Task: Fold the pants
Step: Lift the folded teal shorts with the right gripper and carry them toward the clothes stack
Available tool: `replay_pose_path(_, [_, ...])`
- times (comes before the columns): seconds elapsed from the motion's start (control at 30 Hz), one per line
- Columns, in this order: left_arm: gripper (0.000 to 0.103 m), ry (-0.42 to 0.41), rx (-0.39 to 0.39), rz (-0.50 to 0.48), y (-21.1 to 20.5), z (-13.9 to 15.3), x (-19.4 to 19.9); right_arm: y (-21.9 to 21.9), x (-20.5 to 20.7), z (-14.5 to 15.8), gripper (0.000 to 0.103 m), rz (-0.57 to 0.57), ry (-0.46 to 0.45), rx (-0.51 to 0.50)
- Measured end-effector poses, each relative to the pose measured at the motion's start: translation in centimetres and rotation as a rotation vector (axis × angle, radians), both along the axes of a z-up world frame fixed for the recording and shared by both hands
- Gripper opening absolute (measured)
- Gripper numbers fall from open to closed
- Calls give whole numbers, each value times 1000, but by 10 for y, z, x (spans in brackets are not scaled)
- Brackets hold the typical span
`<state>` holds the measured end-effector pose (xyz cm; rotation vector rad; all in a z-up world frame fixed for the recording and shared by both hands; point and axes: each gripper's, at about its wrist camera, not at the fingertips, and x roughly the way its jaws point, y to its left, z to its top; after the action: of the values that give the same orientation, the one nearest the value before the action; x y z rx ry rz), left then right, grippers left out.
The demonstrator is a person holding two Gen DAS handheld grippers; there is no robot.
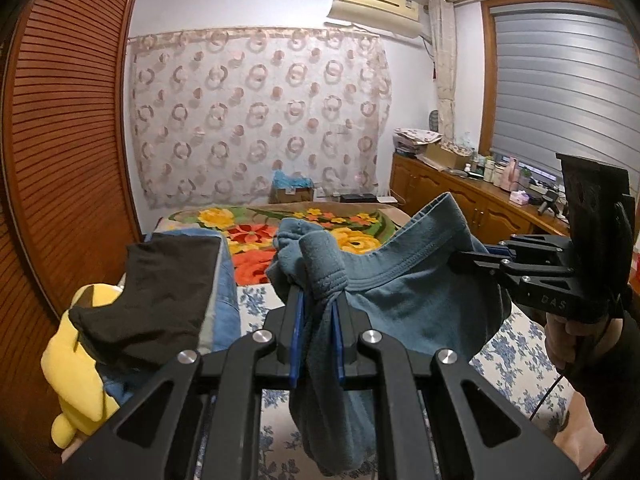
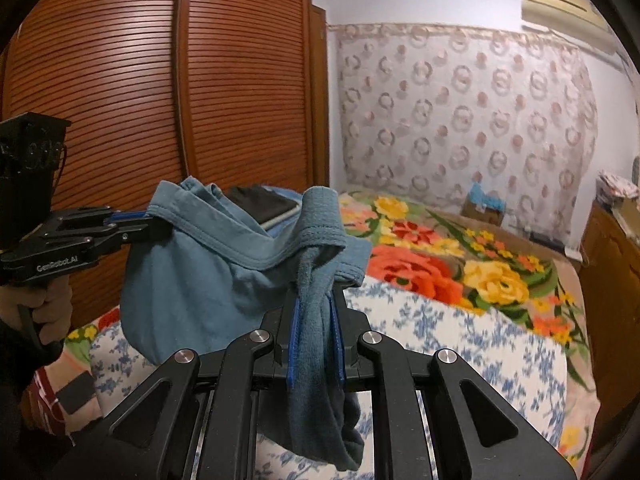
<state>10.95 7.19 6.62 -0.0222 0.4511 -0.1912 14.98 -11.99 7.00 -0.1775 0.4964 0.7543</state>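
1. Left claw (image 1: 319, 300): lower centre of the left wrist view, clenched on a bunched edge of the pants (image 1: 400, 288); it also appears at the left edge of the right wrist view, gripping the waistband.
2. Right claw (image 2: 316, 312): lower centre of the right wrist view, clenched on another bunch of the same pants; in the left wrist view it enters from the right edge, pinching the waistband.
3. Pants: teal fabric hanging in the air between both claws, above the bed (image 1: 520, 344), with the waistband stretched between them and the rest drooping.
4. Bed: blue-flowered sheet in the lower frame, a bright floral blanket (image 2: 440, 248) beyond it.
5. Dark folded clothes (image 1: 160, 288) and a yellow plush toy (image 1: 76, 384): lower left of the left wrist view.
6. Wardrobe (image 2: 160, 80): upper left, slatted wood.
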Motion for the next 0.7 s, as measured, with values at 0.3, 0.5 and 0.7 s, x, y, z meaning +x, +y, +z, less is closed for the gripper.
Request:
replay_pose_path(0.3, [10,1,-1,43,15,3,18,22,34,14,10,48,-34,-16])
replay_pose_path(0.5, [10,-11,-3,65,33,6,34,43,59,23,7,79,-52,-21])
replay_pose_path(0.7, [8,-19,1,63,42,10,40,75,67,22,4,138,-73,-57])
